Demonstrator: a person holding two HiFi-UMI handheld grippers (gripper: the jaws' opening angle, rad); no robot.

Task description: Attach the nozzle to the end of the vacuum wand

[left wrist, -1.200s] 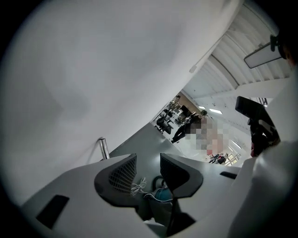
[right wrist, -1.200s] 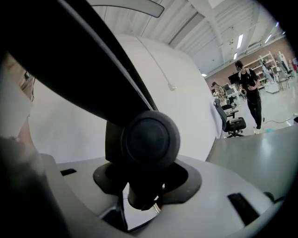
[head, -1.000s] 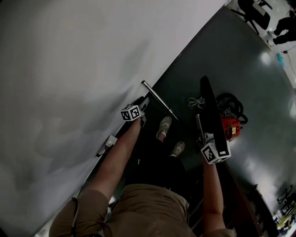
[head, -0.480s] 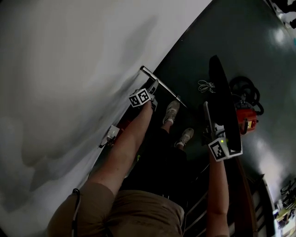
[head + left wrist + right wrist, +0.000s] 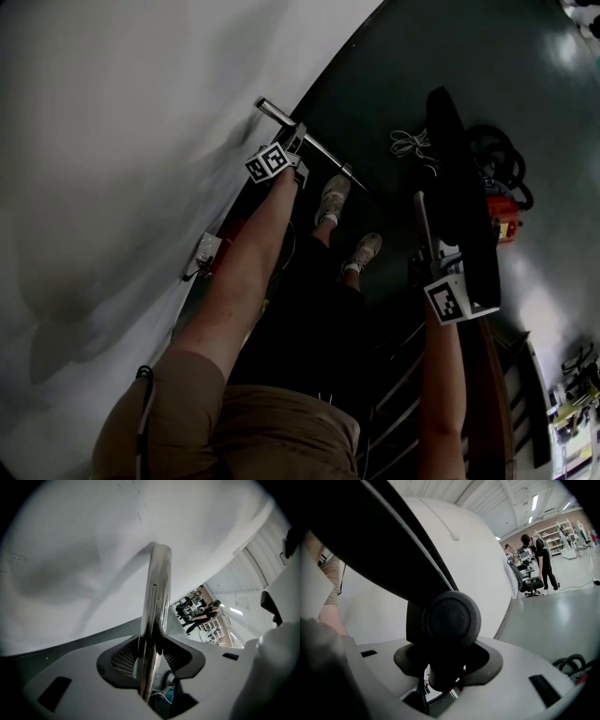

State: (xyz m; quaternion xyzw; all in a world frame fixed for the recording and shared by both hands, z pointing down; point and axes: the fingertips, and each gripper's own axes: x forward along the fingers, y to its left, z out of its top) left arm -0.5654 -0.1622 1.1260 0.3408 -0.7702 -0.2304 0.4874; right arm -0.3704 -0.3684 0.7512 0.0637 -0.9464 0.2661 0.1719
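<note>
The chrome vacuum wand (image 5: 328, 155) leans slantwise where the white wall meets the dark floor. My left gripper (image 5: 298, 142) is on its upper part. In the left gripper view the wand (image 5: 157, 597) runs up between the jaws of the left gripper (image 5: 151, 656); they are closing and the pads press on it. My right gripper (image 5: 427, 255) is shut on the neck of the long black nozzle (image 5: 457, 187), which it holds above the floor to the right of the wand. The nozzle's round joint (image 5: 450, 616) fills the right gripper view, above that right gripper (image 5: 447, 667).
A red vacuum body (image 5: 500, 223) with a black hose (image 5: 504, 161) lies on the floor at right, and a coiled white cord (image 5: 410, 143) is near the nozzle's tip. The person's shoes (image 5: 331, 200) stand between the grippers. A white socket box (image 5: 200, 253) sits low on the wall (image 5: 122, 141).
Both grippers have sunk toward the floor. The left gripper has moved in along the wand and now sits on its upper part. The right gripper still carries the nozzle.
</note>
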